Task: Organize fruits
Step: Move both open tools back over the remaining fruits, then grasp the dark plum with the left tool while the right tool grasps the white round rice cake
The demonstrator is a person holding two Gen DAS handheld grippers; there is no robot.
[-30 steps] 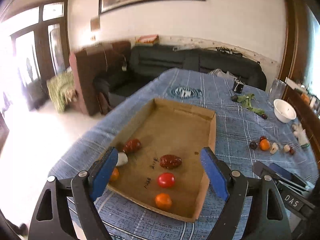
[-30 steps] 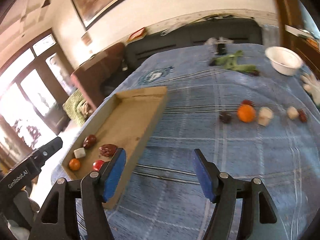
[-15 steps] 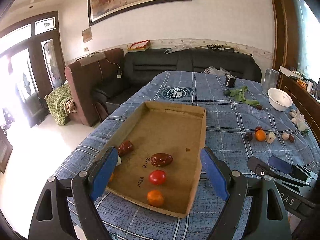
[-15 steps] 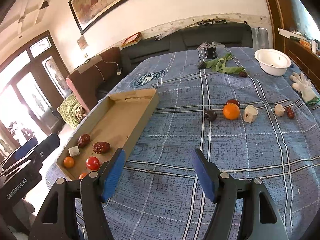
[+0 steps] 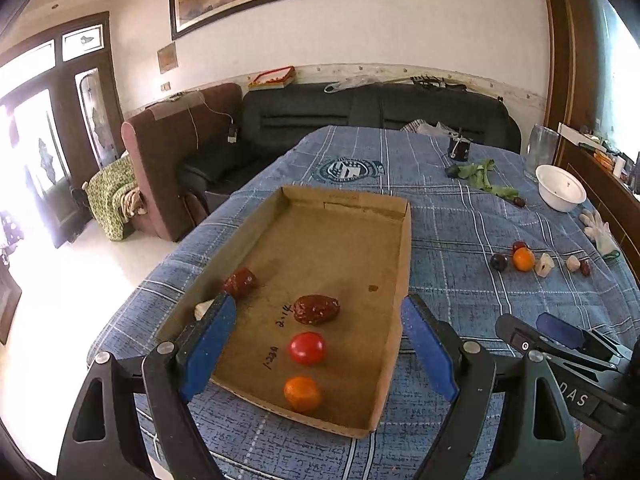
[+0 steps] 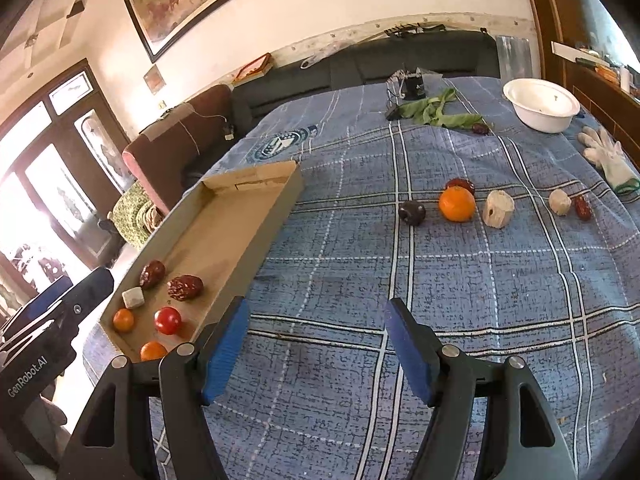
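Covering the tabletop (image 6: pixel 460 300) is a blue plaid cloth, with a shallow cardboard tray (image 5: pixel 402 264) on its left side. Both claws hang empty with jaws spread wide: the left claw (image 5: pixel 318 344) above the tray's near end, the right claw (image 6: pixel 316 344) over bare cloth just right of the tray. Inside the tray lie two wrinkled dates (image 5: pixel 316 309), a red tomato (image 5: pixel 307 348) and a small orange (image 5: pixel 303 393). Farther right on the cloth sit a larger orange (image 6: pixel 457 203), a dark plum (image 6: pixel 412 212) and pale chunks (image 6: pixel 498 209), well apart from the tray.
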